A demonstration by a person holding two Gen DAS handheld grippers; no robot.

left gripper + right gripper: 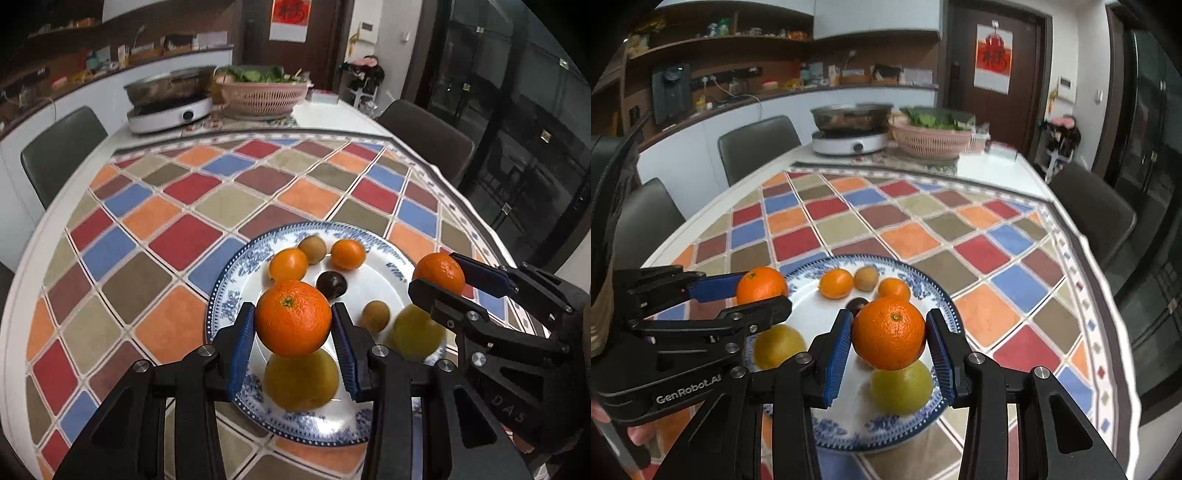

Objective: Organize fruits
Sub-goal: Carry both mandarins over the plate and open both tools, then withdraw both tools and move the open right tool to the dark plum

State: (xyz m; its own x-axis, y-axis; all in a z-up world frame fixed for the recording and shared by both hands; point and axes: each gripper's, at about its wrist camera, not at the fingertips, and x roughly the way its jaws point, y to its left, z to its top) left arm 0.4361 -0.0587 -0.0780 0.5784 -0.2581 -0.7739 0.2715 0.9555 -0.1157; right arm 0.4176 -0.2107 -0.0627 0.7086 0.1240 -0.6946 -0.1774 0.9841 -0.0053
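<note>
Now each gripper holds an orange above the plate (236,295): left gripper (293,321), right gripper (889,334). The plate lies directly below both, equally near.

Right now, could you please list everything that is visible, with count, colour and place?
large oranges: 2, orange, one held in each gripper above the plate
plate: 1, white with blue rim, near table edge
small oranges: 2, orange, far part of plate
brown fruits: 2, brown, on plate
dark fruit: 1, dark purple, plate centre
yellow-green fruits: 2, near part of plate
tablecloth: 1, multicoloured checks
cooker with pan: 1, white, far end
basket of greens: 1, pink, far end
chairs: dark, around table
left hand-held gripper: shut on orange
right hand-held gripper: shut on orange
</note>
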